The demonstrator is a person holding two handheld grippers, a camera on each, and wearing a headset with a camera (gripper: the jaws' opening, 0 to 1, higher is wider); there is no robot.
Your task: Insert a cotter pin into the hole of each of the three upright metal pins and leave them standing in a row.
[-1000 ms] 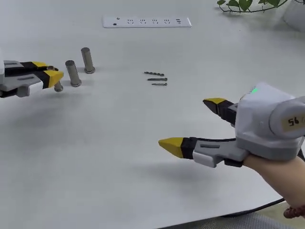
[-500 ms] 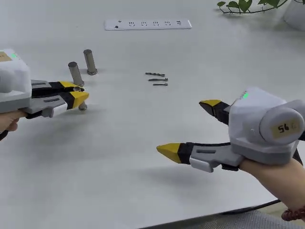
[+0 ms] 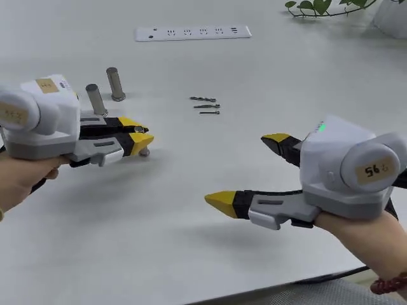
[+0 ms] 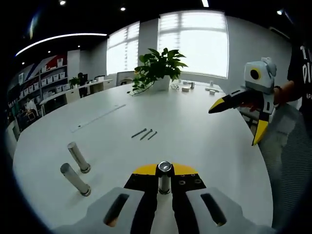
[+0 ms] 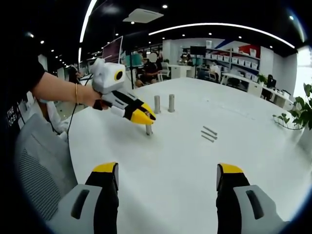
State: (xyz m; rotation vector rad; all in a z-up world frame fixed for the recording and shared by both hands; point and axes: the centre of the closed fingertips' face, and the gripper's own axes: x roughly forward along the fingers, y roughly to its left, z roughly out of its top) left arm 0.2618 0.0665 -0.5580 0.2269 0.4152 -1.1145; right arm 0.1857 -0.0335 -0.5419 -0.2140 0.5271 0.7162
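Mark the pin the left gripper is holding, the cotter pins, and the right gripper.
held metal pin [image 4: 164,182]: left gripper view, on its shaft between the jaws.
cotter pins [image 3: 207,106]: head view, on the middle one of three.
right gripper [image 3: 243,168]: head view, midway between its fingertips.

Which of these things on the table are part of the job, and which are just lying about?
Part of the job: metal pin in the left gripper; two standing metal pins; three cotter pins.
Just lying about: power strip; plant.
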